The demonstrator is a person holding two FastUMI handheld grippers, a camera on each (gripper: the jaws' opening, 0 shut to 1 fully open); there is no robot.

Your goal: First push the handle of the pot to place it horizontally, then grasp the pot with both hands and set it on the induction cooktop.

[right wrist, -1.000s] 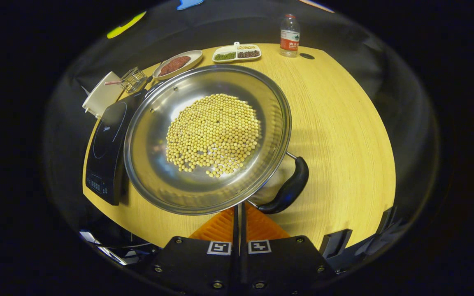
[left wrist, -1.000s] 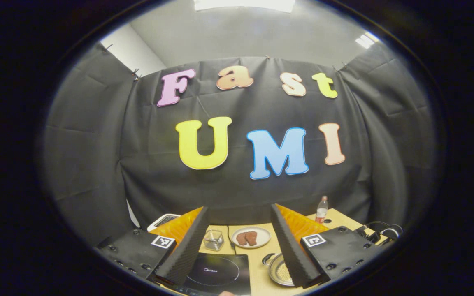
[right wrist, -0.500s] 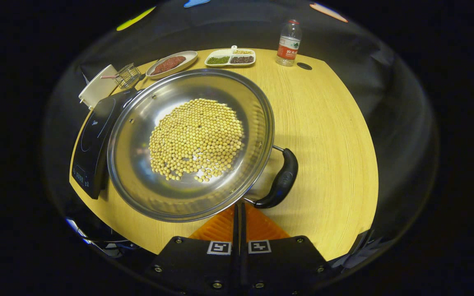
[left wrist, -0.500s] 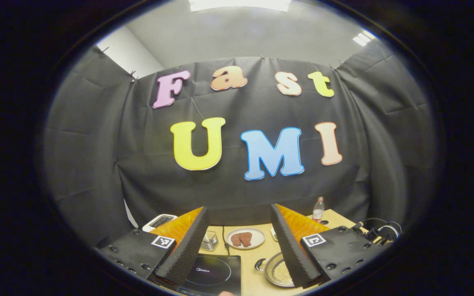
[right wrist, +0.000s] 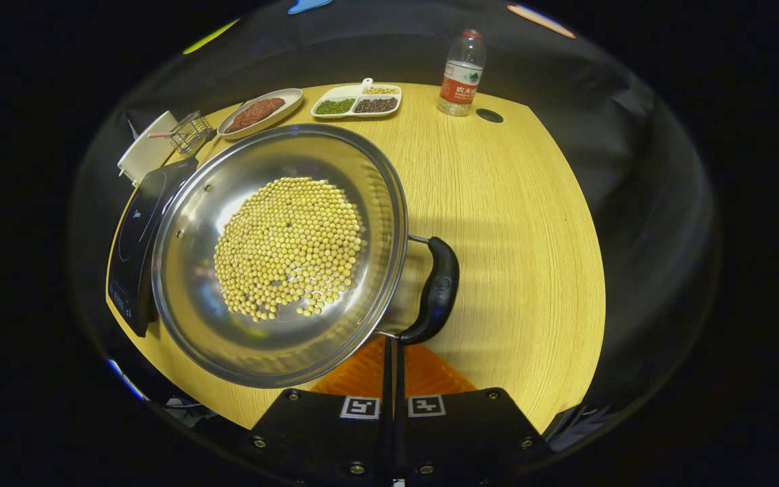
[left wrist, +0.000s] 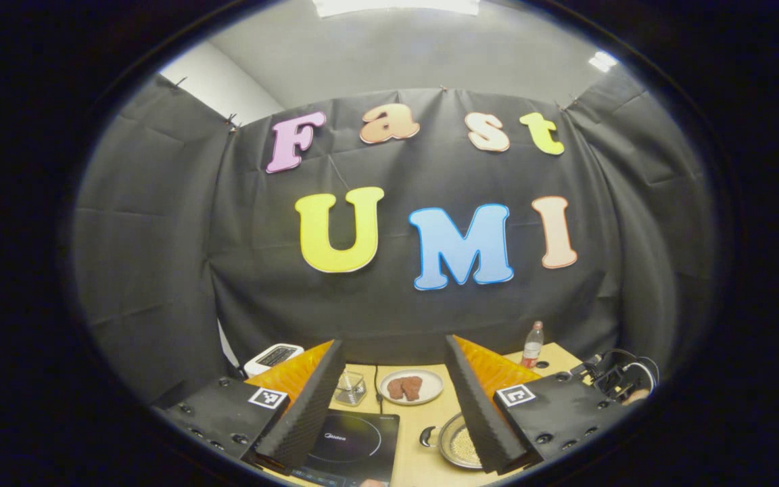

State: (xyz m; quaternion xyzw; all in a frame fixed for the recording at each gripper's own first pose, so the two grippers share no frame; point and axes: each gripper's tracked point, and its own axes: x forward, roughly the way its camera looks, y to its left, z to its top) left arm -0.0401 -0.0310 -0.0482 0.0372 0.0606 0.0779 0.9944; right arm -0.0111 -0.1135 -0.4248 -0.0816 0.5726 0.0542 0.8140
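Observation:
A steel pot [right wrist: 186,223] with soybeans in it stands on the wooden table [right wrist: 518,223], just right of the black induction cooktop [right wrist: 134,230]. Its black side handle [right wrist: 438,289] faces right in the right gripper view. My right gripper [right wrist: 393,340] is shut and empty, with its tips at the lower end of that handle. In the left gripper view my left gripper [left wrist: 393,343] hangs open and empty above the table's near side. Between its fingers lie the cooktop [left wrist: 356,439] and the pot [left wrist: 447,443], partly hidden by one finger [left wrist: 477,412].
Along the far edge stand a plate of meat [right wrist: 257,111], a divided dish of beans [right wrist: 357,103], a water bottle [right wrist: 460,73], a wire basket [right wrist: 190,132] and a white scale [right wrist: 143,145]. Bare table lies right of the pot.
The pot has turned: its black handle swung from slanting to nearly upright in the right gripper view, with my shut right gripper staying at its end. The left gripper only drifted slightly.

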